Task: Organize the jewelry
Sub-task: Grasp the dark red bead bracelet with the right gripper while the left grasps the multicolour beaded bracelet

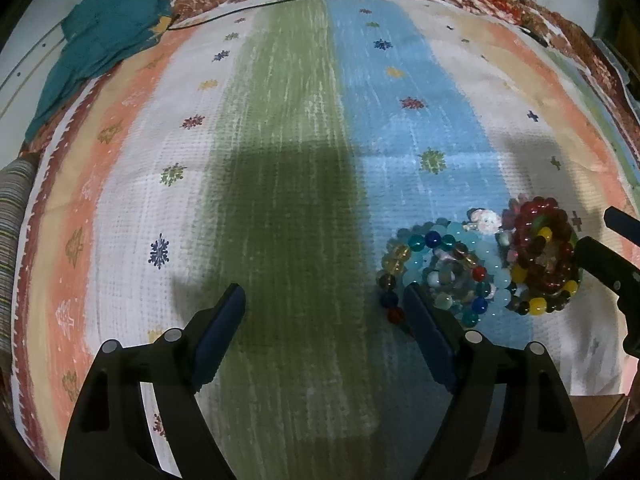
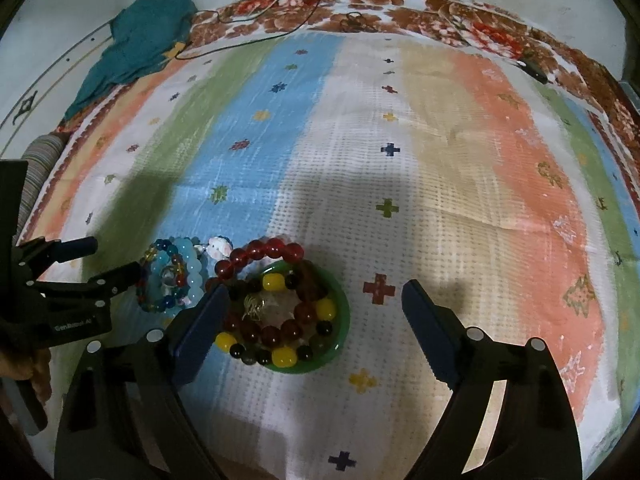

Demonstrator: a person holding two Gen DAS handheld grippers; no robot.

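Note:
A heap of blue and clear bead bracelets lies on the striped mat, with a small white charm at its far edge. Beside it sits a green dish holding dark red and yellow bead bracelets. My left gripper is open over the green stripe; its right finger tip stands at the blue heap's near-left edge. My right gripper is open, and most of the dish lies between its fingers, close against the left one. Each gripper also shows in the other's view.
The striped, patterned mat lies on a floral sheet. A teal cloth is bunched at the far left, with thin black cables by it. A small black object rests at the far right. A striped roll sits at the left edge.

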